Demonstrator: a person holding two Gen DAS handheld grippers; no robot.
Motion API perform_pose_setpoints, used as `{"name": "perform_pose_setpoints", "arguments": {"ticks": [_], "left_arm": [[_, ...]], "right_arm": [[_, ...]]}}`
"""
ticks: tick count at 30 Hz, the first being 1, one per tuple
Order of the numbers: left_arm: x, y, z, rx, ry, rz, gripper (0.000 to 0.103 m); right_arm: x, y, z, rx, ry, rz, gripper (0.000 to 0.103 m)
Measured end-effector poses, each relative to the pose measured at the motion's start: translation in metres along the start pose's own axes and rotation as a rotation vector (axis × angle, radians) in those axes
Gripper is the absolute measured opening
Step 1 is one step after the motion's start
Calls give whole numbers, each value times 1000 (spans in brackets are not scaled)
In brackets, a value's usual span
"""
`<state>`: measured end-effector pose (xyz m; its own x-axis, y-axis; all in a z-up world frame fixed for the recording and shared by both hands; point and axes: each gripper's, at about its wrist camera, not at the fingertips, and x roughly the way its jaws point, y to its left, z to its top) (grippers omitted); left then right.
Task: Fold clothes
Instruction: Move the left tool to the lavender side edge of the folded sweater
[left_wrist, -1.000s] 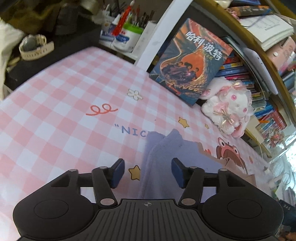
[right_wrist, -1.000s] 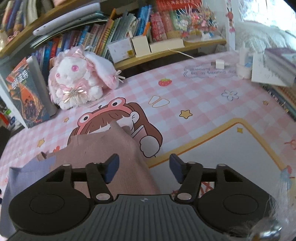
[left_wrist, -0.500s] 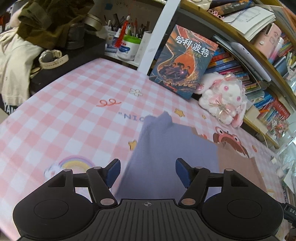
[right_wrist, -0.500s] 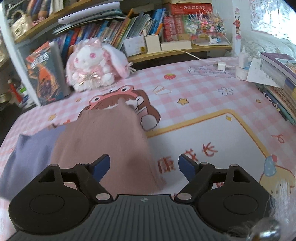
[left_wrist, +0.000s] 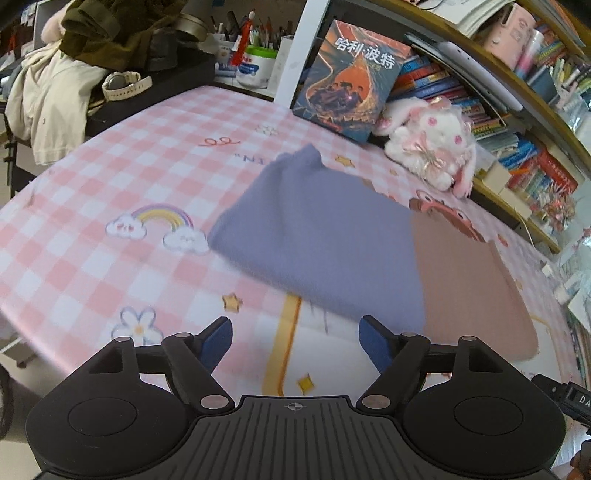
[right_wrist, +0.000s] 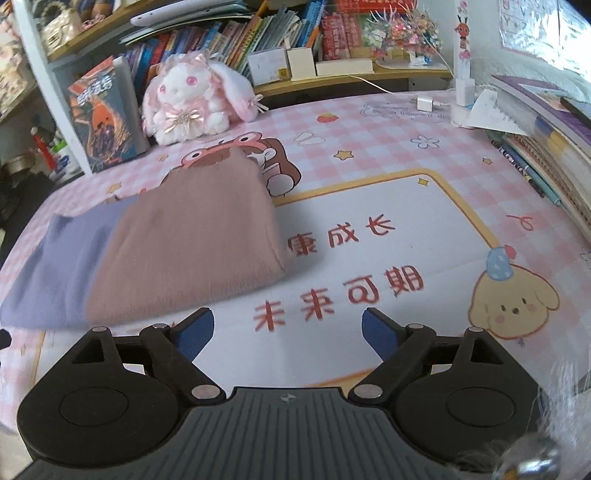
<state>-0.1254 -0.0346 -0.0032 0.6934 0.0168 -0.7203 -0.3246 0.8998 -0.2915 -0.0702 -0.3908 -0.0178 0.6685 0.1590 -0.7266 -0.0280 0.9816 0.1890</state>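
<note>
Cloth (left_wrist: 325, 236) lies folded on the pink checked desk mat (left_wrist: 110, 192), a purple half beside a dusty-pink half, its far corner near the stuffed rabbit (left_wrist: 432, 144) and the book (left_wrist: 351, 81) leaning on the shelf. A second ago we were right over it, the purple part between the left gripper's (left_wrist: 295, 341) fingers and the pink part under the right gripper (right_wrist: 288, 334). Now both of us have drawn back toward the near edge of the mat, and the cloth sits whole in view, just beyond our fingertips and touching neither.

Both sets of jaws are opening, wider than a moment ago, with nothing between them: bare mat shows in each gap.

We read this as the release after a fold. The bundle keeps its shape by itself, edges fairly even, though blur hides the fine creases. To us the fold looks finished, or nearly; what remains may be one more fold or a smoothing.
</note>
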Motion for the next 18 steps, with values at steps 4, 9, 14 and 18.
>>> {"name": "perform_pose_setpoints", "arguments": {"ticks": [4, 9, 14, 18], "left_arm": [[-8, -7, -14, 7, -3, 14, 82], [-14, -14, -21, 22, -2, 14, 84], [-16, -24, -25, 54, 3, 18, 88], [-13, -29, -27, 82, 20, 22, 89]], "right_arm": [[-9, 1, -13, -55, -3, -2, 89], [-15, 2, -20, -98, -6, 7, 91], [-19, 3, -22, -120, -9, 17, 92], [-19, 4, -24, -127, -3, 17, 93]]}}
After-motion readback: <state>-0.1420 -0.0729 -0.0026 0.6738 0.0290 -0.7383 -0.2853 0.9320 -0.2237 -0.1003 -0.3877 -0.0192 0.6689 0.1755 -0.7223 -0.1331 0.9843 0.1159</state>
